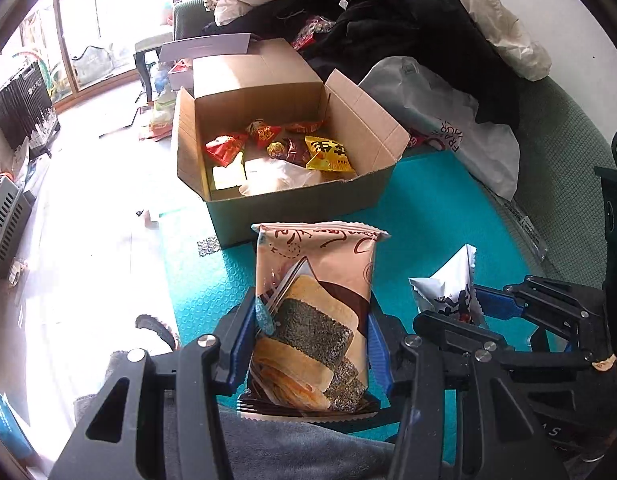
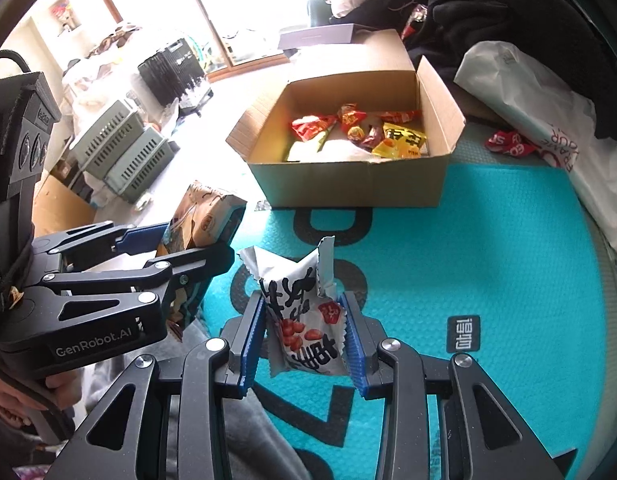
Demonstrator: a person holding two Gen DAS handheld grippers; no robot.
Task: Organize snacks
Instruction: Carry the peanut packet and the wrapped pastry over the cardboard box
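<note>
My left gripper (image 1: 310, 336) is shut on a pink cracker packet (image 1: 314, 312), held upright above the teal mat (image 1: 428, 220). My right gripper (image 2: 304, 340) is shut on a white snack packet with black writing (image 2: 304, 320). The right gripper (image 1: 468, 312) shows in the left wrist view with its white packet (image 1: 448, 284). The left gripper (image 2: 180, 248) and its packet (image 2: 204, 220) show at the left of the right wrist view. An open cardboard box (image 1: 308, 212) (image 2: 348, 184) ahead on the mat holds several red and yellow snack packets (image 1: 328, 154) (image 2: 400, 140).
A white plastic bag (image 1: 448, 120) (image 2: 548, 112) lies to the right of the box, with dark and white clothes (image 1: 408, 20) piled behind. A red wrapper (image 2: 508, 142) lies on the mat's far edge. Grey crates (image 2: 124, 148) stand on the floor to the left.
</note>
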